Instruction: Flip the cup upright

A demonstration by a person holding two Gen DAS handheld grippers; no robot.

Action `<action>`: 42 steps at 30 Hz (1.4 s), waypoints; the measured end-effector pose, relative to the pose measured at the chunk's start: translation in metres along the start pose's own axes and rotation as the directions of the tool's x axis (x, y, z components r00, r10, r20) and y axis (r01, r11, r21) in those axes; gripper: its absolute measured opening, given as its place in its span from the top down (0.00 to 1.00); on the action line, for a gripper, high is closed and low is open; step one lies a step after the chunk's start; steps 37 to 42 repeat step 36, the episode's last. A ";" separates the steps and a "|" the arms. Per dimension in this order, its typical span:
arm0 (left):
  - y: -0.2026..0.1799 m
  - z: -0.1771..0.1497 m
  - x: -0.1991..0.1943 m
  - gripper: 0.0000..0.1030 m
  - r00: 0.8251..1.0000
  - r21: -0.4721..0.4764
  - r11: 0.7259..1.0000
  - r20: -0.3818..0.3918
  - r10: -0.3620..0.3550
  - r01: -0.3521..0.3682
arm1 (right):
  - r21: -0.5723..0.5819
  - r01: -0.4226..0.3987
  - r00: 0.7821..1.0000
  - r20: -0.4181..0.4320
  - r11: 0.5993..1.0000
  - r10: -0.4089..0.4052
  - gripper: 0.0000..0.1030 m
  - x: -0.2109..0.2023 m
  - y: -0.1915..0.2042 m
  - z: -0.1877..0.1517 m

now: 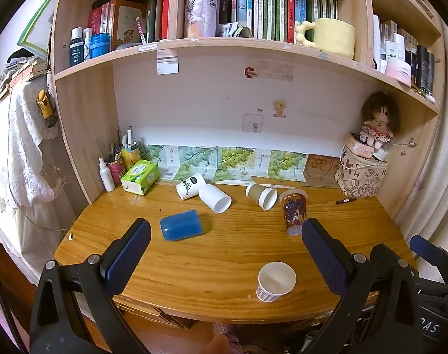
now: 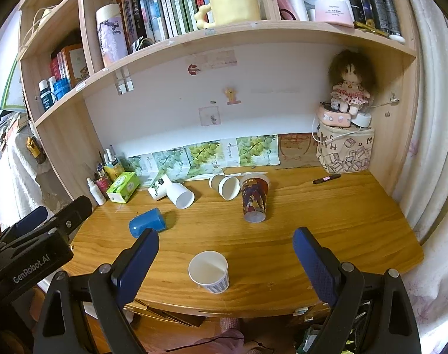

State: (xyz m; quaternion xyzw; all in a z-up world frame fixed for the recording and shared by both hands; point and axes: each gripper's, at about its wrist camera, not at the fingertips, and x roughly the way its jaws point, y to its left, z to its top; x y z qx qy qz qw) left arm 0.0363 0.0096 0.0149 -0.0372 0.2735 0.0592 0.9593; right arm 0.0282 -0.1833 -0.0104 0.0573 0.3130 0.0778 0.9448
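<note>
Several cups sit on the wooden desk. A checked paper cup stands upright near the front edge. A blue plastic cup lies on its side at the left. A white cup, a leaf-print cup and a brown paper cup lie on their sides further back. A printed cup stands upside down. My left gripper and right gripper are open, empty, above the front edge.
A green tissue box, a spray bottle and a pen holder stand at the back left. A patterned bag with a doll on top stands at the back right. A dark pen lies near it. Bookshelves hang overhead.
</note>
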 end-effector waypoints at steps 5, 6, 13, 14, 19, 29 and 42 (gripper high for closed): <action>-0.001 0.001 0.002 0.01 1.000 0.003 1.000 -0.003 -0.005 0.005 | -0.017 -0.013 1.000 -0.009 1.000 0.013 0.10 0.002 0.001 0.001; -0.001 0.002 0.002 0.01 1.000 0.004 1.000 -0.002 -0.006 0.006 | -0.020 -0.015 1.000 -0.011 1.000 0.015 0.10 0.002 0.002 0.001; -0.002 0.001 0.001 0.01 1.000 0.003 1.000 -0.003 -0.004 0.004 | -0.023 -0.014 1.000 -0.017 1.000 0.013 0.00 0.004 0.003 0.001; -0.002 0.002 0.001 0.01 1.000 0.003 1.000 -0.003 -0.004 0.004 | -0.024 -0.012 1.000 -0.017 1.000 0.011 0.00 0.003 0.003 0.001; -0.002 0.002 0.001 0.01 1.000 0.004 1.000 -0.002 -0.003 0.003 | -0.025 -0.013 1.000 -0.025 1.000 0.012 0.00 0.005 0.001 0.000; -0.011 0.007 0.003 0.01 1.000 0.015 1.000 -0.002 -0.022 0.022 | -0.026 -0.019 0.999 -0.031 0.999 0.018 0.00 0.007 0.000 0.001; -0.014 0.008 0.003 0.01 1.000 0.013 1.000 0.000 -0.019 0.019 | -0.034 -0.024 0.999 -0.035 0.999 0.023 0.00 0.008 0.002 0.003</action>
